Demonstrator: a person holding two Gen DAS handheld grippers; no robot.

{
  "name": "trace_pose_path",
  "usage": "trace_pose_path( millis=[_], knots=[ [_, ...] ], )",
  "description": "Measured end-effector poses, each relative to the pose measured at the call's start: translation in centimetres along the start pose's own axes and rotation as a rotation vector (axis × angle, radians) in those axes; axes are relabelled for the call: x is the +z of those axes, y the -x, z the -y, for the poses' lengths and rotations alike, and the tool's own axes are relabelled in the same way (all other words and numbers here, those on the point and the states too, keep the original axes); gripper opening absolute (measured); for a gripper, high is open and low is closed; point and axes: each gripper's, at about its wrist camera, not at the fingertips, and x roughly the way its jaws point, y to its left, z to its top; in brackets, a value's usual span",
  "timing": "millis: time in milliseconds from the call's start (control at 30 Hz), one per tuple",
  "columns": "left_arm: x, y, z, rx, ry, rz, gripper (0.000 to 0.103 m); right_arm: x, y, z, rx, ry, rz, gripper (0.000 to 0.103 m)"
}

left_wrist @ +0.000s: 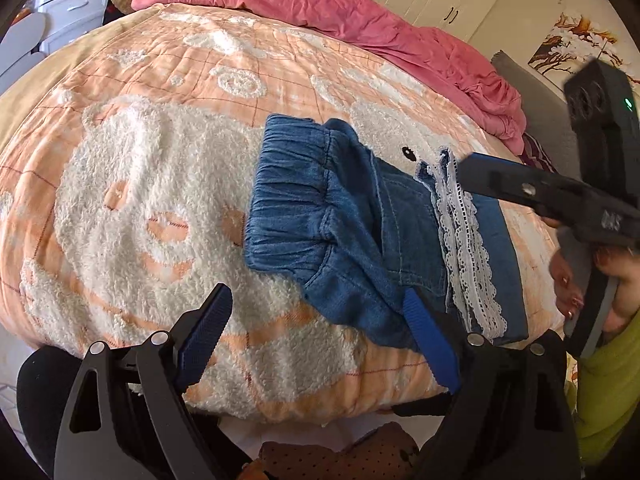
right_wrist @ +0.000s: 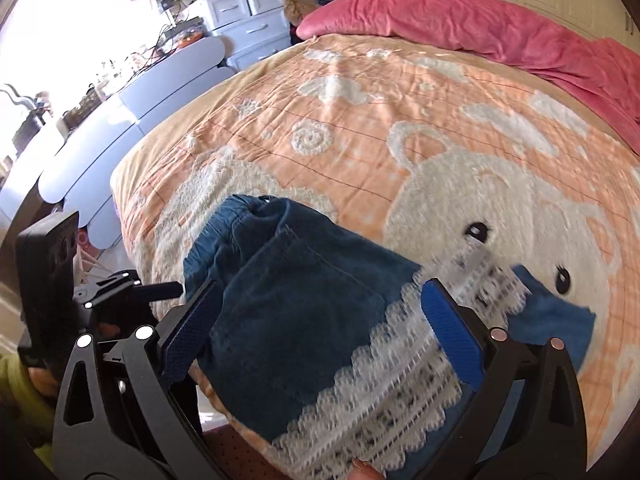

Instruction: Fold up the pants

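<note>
Blurring across the lace [right_wrist: 404,392] in the right wrist view, so its pattern hardly reading there; hiding the near edge of the pants [left_wrist: 360,216] behind the gripper bodies in both views. Cutting off the bed's [left_wrist: 160,184] near edge at the frame bottom.

Lying folded on the bed near its front edge, waistband [left_wrist: 292,200] pointing away, lace hem toward the person. Sitting just ahead of the left gripper [left_wrist: 316,336], whose right finger is touching the denim corner while the left finger is hanging over bare blanket. Spreading wide, pinching nothing.

Straddling the pants with the right gripper [right_wrist: 316,320], jaws spread, one finger over denim, the other over lace; contact hard to tell. Reaching in from the right in the left view, tip over the lace. Wrapping a hand [left_wrist: 592,280] round that gripper's grip, green sleeve [left_wrist: 608,380] below.
</note>
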Motion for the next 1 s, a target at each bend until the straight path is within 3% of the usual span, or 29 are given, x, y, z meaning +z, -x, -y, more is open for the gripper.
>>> trace_pose_path(
  millis=[167,333,600,700,767,867,1000],
  knots=[
    [0.2,-1.4,-0.1,-0.058,0.010,-0.007,0.084,1.7,-3.3,-0.2,0.080,-0.001,-0.062,0.094],
    [-0.1,-2.1,0.0,-0.081,-0.002,0.007,0.071,3.1,-6.2,-1.4,0.138,0.032,-0.118,0.094],
    [-0.3,-2.7,-0.5,-0.100,0.014,0.014,0.067,3.8,-9.8,-3.3,0.139,0.116,-0.206,0.091],
    [-0.2,-2.8,-0.8,-0.111,0.028,0.015,0.067,3.7,-11.0,-3.3,0.204,0.095,-0.222,0.072],
    [-0.3,-2.8,-1.1,-0.125,0.043,0.020,0.069,3.6,-11.0,-3.4,0.197,0.108,-0.213,0.056],
    [-0.6,-2.5,-1.7,-0.182,0.063,0.030,0.081,3.6,-9.8,-2.8,0.233,0.081,-0.188,0.042],
    [-0.6,-2.3,-1.9,-0.213,0.087,0.045,0.086,3.5,-7.1,-1.6,0.318,0.045,-0.133,0.035]
  ],
)
